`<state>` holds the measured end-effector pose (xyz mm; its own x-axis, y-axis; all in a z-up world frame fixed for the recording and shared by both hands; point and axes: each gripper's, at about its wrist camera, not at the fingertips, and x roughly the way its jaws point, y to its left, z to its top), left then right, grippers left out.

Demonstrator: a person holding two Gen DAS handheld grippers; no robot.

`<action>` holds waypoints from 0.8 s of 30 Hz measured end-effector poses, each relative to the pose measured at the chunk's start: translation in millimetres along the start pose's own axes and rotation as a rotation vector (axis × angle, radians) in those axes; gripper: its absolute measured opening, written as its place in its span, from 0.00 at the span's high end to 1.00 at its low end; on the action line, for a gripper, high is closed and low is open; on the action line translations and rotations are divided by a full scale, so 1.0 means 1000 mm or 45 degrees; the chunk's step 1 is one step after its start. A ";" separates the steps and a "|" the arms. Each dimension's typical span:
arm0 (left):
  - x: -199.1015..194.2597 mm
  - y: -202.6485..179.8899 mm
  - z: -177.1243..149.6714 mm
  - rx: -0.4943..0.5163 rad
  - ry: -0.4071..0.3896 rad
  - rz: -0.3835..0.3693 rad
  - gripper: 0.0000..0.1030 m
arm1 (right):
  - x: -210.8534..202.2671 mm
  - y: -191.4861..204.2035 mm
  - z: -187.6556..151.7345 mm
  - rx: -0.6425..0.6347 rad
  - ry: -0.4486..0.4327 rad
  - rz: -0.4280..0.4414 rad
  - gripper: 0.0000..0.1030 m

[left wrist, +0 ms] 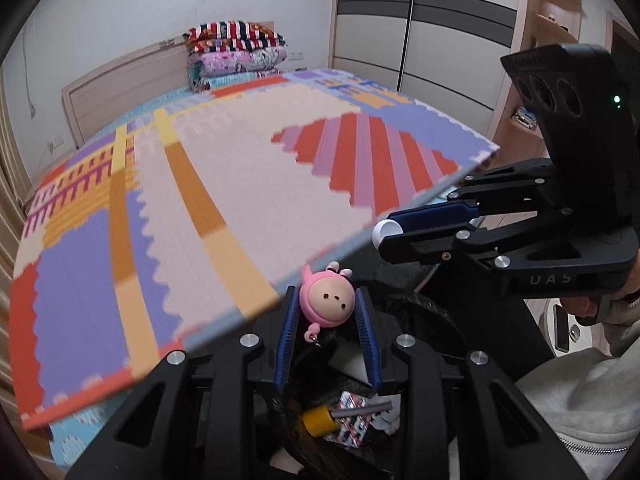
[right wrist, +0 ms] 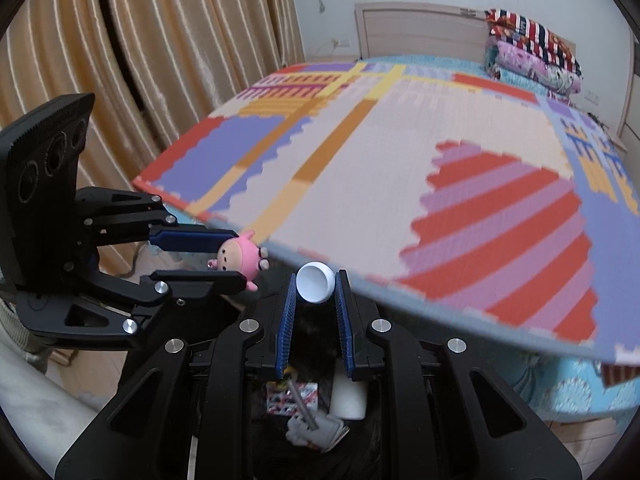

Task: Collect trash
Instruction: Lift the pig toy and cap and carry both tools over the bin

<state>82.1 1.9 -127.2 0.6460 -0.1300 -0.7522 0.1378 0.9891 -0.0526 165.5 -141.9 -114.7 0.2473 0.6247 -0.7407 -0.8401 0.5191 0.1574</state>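
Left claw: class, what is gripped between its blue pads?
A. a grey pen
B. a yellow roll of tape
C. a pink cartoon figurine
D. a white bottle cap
C: the left claw is shut on the pink figurine; the white cap sits in the right claw instead.

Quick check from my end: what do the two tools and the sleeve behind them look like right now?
Both are matte black linkage frames with silver round pivot screws and ribbed blue pads on the fingers. The right tool carries an upright black block with three round lens holes and a small green light, and pale "UAS" lettering on its base. The left tool has the same block. A light grey sleeve with a zip shows behind.
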 end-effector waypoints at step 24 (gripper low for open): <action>0.088 -0.023 -0.096 -0.085 0.389 -0.095 0.73 | 0.083 0.016 -0.091 0.081 0.430 0.053 0.80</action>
<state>63.6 -25.9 -255.5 0.3792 -0.1856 -0.9065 0.1200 0.9813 -0.1507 128.4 -134.8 -233.1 0.0306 0.4235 -0.9054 -0.8118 0.5390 0.2247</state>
